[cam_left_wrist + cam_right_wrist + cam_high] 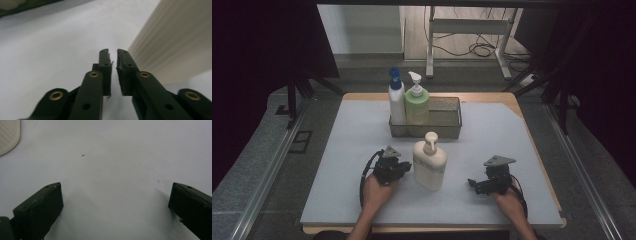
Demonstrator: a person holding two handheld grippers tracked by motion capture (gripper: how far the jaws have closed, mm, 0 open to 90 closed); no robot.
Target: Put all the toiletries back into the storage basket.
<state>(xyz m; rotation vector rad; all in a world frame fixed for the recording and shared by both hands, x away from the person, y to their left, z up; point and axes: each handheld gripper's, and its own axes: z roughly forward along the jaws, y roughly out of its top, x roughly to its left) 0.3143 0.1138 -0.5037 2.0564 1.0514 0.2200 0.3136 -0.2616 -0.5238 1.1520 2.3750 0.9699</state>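
Nearest me, the person's two hands rest low on the pale grey mat (342,200). The left gripper (406,168) sits just beside the cream pump bottle (430,162), its jaws parted by only a narrow slit with nothing between them, so it is released, not grasping. The right gripper (473,184) lies well apart from the bottle, jaws spread wide and empty. To my eye the step in hand is taking that bottle to join the others, and it would go best if the left jaws open much wider before closing around the body, gripping low enough that it stays upright. Beyond stands the mesh basket (447,131) with a blue-capped bottle (396,97) and a green pump bottle (417,102) at its left end. The left gripper view brings out the bottle's ribbed side (172,42) close to the right jaw, which the high view is too far off to show.
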